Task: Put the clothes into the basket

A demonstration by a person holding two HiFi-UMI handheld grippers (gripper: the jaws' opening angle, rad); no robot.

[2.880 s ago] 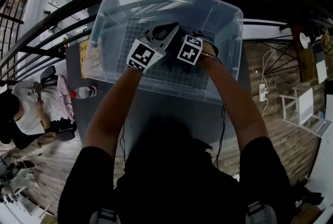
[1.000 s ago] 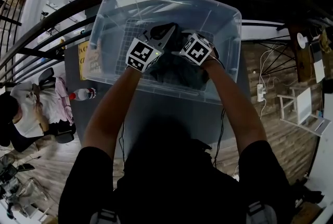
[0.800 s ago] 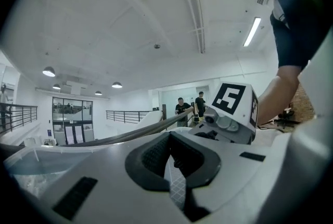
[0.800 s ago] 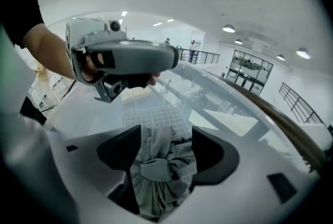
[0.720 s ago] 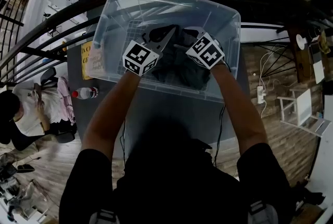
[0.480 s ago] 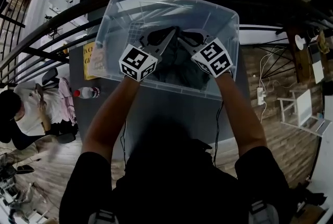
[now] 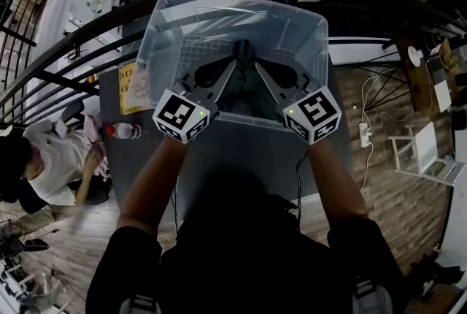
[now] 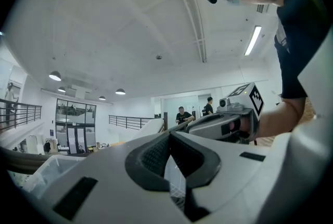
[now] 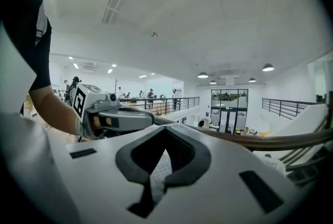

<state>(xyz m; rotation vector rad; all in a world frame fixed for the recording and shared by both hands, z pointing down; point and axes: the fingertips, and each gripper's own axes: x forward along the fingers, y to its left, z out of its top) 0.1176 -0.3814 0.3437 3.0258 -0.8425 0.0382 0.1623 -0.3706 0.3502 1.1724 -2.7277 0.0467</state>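
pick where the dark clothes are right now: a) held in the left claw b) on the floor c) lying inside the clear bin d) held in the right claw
c: the dark clothes lie in the clear bin, while the left claw and right claw are shut on nothing.

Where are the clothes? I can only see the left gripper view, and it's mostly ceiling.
Observer: In the head view, dark clothes lie inside the clear bin.
Operator: Is the other gripper holding any?
Observer: No. The right gripper view shows the right gripper shut, nothing between its jaws.
Operator: What's beside the bin?
Observer: In the head view, a bottle lies left of it.
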